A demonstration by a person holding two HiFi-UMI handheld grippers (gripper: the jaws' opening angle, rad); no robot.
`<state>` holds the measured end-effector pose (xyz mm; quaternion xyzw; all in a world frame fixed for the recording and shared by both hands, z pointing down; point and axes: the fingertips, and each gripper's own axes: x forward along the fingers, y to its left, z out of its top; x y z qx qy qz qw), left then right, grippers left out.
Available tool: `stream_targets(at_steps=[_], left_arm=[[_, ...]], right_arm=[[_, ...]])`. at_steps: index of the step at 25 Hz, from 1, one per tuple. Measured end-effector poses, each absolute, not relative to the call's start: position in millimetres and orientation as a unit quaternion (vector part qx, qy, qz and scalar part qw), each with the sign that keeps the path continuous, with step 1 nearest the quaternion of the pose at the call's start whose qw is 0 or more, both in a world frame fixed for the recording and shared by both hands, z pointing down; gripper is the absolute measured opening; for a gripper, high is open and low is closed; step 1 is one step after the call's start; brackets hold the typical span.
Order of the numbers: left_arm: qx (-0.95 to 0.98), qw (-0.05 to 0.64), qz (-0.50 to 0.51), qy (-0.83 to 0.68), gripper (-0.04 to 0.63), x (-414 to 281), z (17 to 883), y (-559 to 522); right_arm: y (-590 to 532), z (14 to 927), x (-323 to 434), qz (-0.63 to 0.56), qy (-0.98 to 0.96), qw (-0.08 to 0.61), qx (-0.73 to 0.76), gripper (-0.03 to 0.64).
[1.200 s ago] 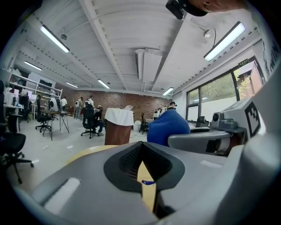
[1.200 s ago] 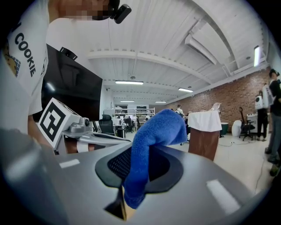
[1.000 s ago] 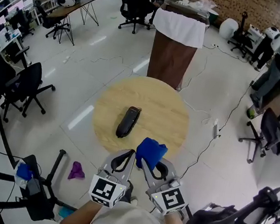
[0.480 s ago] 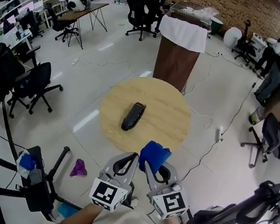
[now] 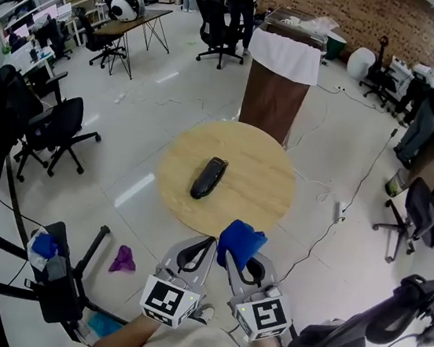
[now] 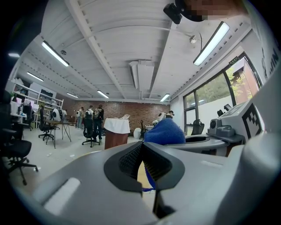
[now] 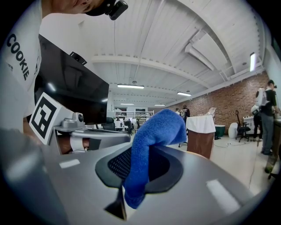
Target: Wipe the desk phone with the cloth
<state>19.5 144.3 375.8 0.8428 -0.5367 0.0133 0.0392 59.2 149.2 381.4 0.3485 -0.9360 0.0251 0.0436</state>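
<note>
On the round wooden table (image 5: 257, 202), well apart from both tools, lies the dark desk phone (image 5: 209, 177). Close to the person's body the right gripper (image 5: 230, 256) is clamped on a blue cloth (image 5: 240, 240), which stands up from its jaws in a soft bunch, and the left gripper (image 5: 209, 247) beside it is fully closed on nothing. The cloth looks light and limp, so a pinch near its middle suits it; the phone seems light and smooth and may slide, so I would steady one end.
</note>
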Motion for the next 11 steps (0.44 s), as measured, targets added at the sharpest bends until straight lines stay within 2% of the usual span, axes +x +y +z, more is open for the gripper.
stream_targets(at_steps=[11], left_arm=[[0.844, 0.052, 0.012, -0.534, 0.000, 18.3, 381.0, 146.0]], right_arm=[[154.7, 386.6, 60.0, 0.019, -0.935, 0.051, 0.351, 0.063]])
